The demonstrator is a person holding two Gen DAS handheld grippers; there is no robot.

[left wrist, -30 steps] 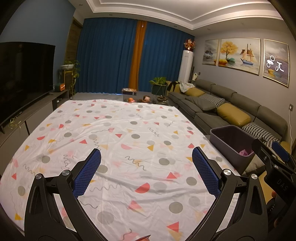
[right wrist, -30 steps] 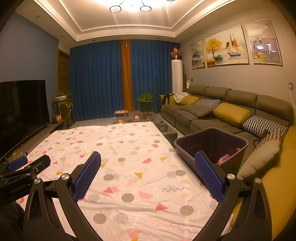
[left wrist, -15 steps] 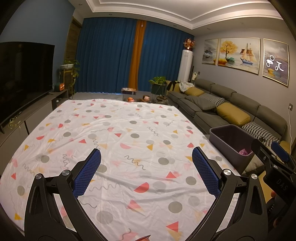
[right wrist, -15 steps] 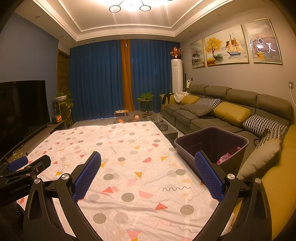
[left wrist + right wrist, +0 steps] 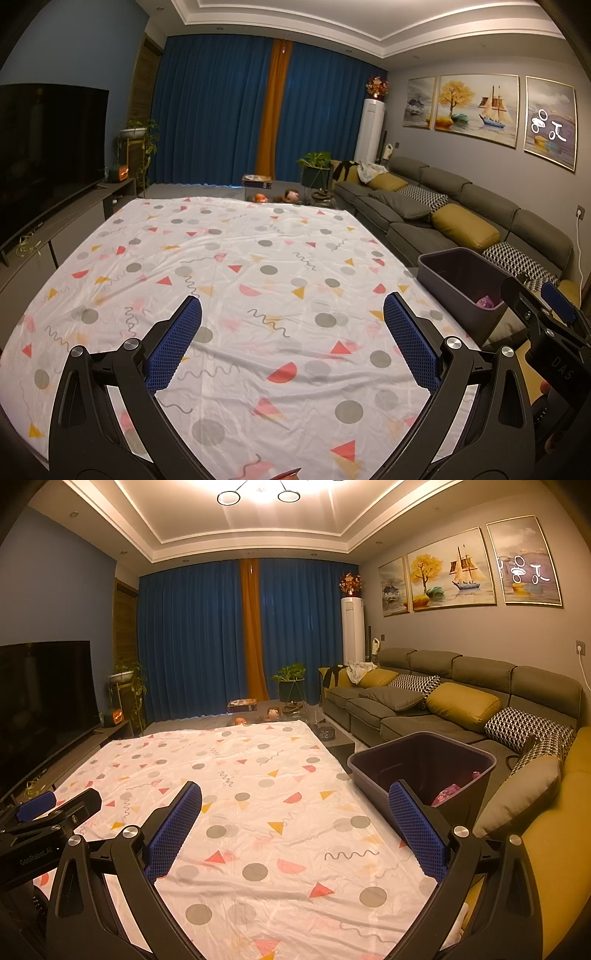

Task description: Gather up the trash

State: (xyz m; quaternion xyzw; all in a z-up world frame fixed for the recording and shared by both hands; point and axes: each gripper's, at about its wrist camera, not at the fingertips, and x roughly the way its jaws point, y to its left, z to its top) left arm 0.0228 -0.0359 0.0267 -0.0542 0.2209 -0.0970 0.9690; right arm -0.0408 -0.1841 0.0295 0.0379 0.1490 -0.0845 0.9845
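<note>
A dark purple bin stands at the right edge of the patterned sheet, beside the sofa; it also shows in the left wrist view. Pink crumpled trash lies inside it, also seen in the left wrist view. My left gripper is open and empty above the near part of the sheet. My right gripper is open and empty above the sheet, its right finger in front of the bin. I see no loose trash on the sheet.
A grey sofa with yellow and patterned cushions runs along the right. A TV on a low cabinet lines the left wall. Toys and a box lie on the floor beyond the sheet, near a potted plant.
Almost nothing has moved. Both grippers stay open and hover in nearly the same place over the sheet.
</note>
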